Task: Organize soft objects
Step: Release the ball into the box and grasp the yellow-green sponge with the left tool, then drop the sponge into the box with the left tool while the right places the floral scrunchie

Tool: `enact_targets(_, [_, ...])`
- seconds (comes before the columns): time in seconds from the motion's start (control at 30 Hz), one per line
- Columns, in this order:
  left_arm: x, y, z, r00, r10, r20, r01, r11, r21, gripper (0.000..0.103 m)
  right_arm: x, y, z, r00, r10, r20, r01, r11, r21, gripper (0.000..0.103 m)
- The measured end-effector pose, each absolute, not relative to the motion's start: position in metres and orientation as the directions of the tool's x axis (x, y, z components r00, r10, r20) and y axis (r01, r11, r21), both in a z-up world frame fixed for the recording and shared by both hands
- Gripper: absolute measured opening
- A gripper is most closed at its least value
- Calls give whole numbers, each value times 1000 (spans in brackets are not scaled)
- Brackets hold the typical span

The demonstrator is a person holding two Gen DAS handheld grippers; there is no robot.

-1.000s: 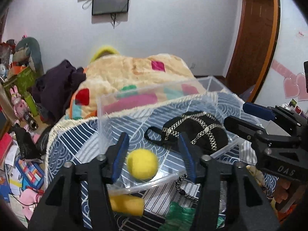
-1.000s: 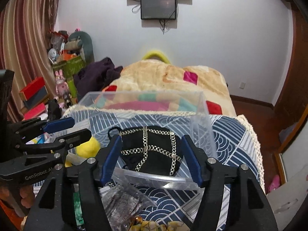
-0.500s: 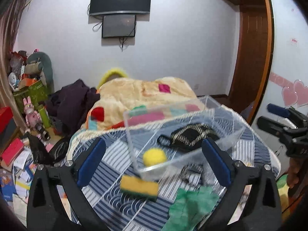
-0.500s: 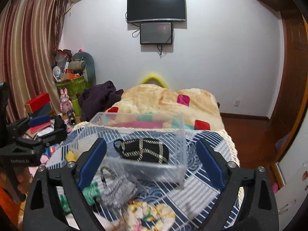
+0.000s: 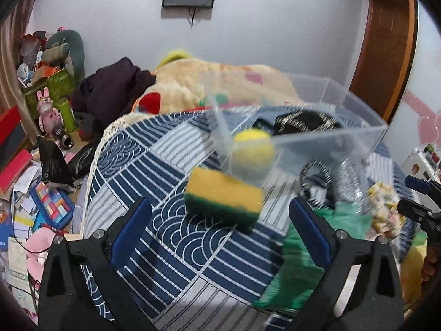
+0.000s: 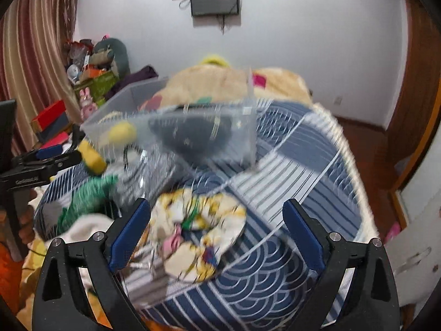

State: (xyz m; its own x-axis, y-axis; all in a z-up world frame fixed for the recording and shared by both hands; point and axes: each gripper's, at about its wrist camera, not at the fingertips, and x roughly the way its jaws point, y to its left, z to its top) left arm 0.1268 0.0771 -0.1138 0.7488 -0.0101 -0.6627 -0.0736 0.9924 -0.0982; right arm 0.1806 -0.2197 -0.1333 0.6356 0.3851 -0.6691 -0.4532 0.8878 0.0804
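Note:
A yellow-and-green sponge (image 5: 223, 198) lies on the blue patterned bedspread (image 5: 165, 171), just ahead of my left gripper (image 5: 219, 207), which stands wide open and holds nothing. Behind the sponge, the clear plastic bin (image 5: 330, 133) holds a yellow ball (image 5: 253, 149) and a black chain-trimmed bag (image 5: 303, 121). My right gripper (image 6: 216, 207) is also wide open, with a floral cloth piece (image 6: 198, 234) lying between and below its fingers, untouched. The bin (image 6: 242, 127), ball (image 6: 121, 133) and sponge (image 6: 92, 154) show blurred in the right wrist view.
A green cloth (image 5: 297, 248) and a silver mesh bag (image 5: 344, 176) lie in front of the bin. A white cloth (image 6: 88, 226) sits at the bed's near-left corner. A cream patchwork blanket (image 5: 206, 82) is heaped behind. Clutter covers the floor (image 5: 41, 193) on the left.
Both grippers opened wide, letting go of the ball and the black bag in the bin, drew back, then came down: the left toward the sponge, the right toward the floral cloth.

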Motion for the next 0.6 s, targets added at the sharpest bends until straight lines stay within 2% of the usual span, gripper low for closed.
enact_targets(0.17, [133, 77, -123, 749, 6, -662, -81, 993, -82, 99, 184, -215, -150, 598, 379, -706, -460, 884, 84, 95])
enact_targets(0.23, [136, 77, -124, 747, 2, -664, -76, 994, -82, 86, 183, -212, -154, 589, 375, -716, -473, 878, 71, 85])
enact_targets(0.33, [142, 76, -126, 737, -46, -674, -43, 993, -114, 74, 175, -209, -151, 594, 388, -705, -502, 863, 52, 65])
enact_targets(0.4, [145, 75, -129, 729, -50, -683, -37, 993, -112, 66, 173, -209, -150, 588, 405, -700, -515, 855, 61, 46])
enact_targets(0.57, [134, 71, -126, 747, -43, -663, -30, 995, -98, 63, 169, -213, -145, 613, 421, -668, -500, 862, 84, 15])
enact_targets(0.6, [130, 69, -124, 751, -41, -659, -28, 995, -93, 63, 168, -216, -142, 626, 421, -657, -489, 867, 90, 14])
